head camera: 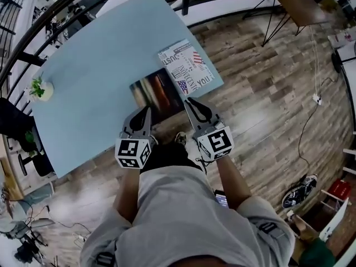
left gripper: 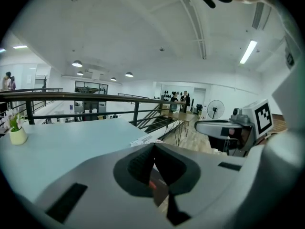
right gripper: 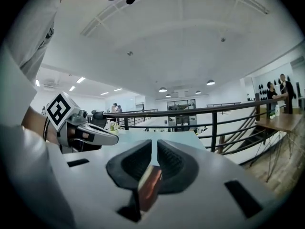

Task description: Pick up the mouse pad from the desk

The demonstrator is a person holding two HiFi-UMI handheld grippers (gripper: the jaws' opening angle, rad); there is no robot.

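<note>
dark pad [head camera: 158,92] with a streaky print, lying on the pale blue desk [head camera: 94,77] at its near edge, right of the middle. pinched at both near corners: left gripper [head camera: 147,110] closed on the near left corner, right gripper [head camera: 189,101] closed on the near right one. shows as a thin strip of pad edge clamped between the jaws in each gripper view.

reads as the grasp made and the lift about to begin. looks not yet clear of the desk, with the far part flat on the top.

next move, by judgement: raise both grippers together and evenly, drawing a little toward the near side, so as to peel the limp sheet up without folding it or tugging it out of one grip. expect sag between the two holds. worth holding the grippers level with each other and no closer together.

edges: meets a printed sheet [head camera: 186,67] at the far right corner, touching or overlapping it; cannot tell which lies on top. could drag that sheet toward the desk's right corner on the way up. sits right at the desk's near edge, so little room to dip lower there.

open room: bare wood floor [head camera: 261,93] to the near side and right, and nothing seen overhead. plant pot [head camera: 40,89] well apart at the far left, railing [head camera: 67,7] beyond the far side, both out of the way.
</note>
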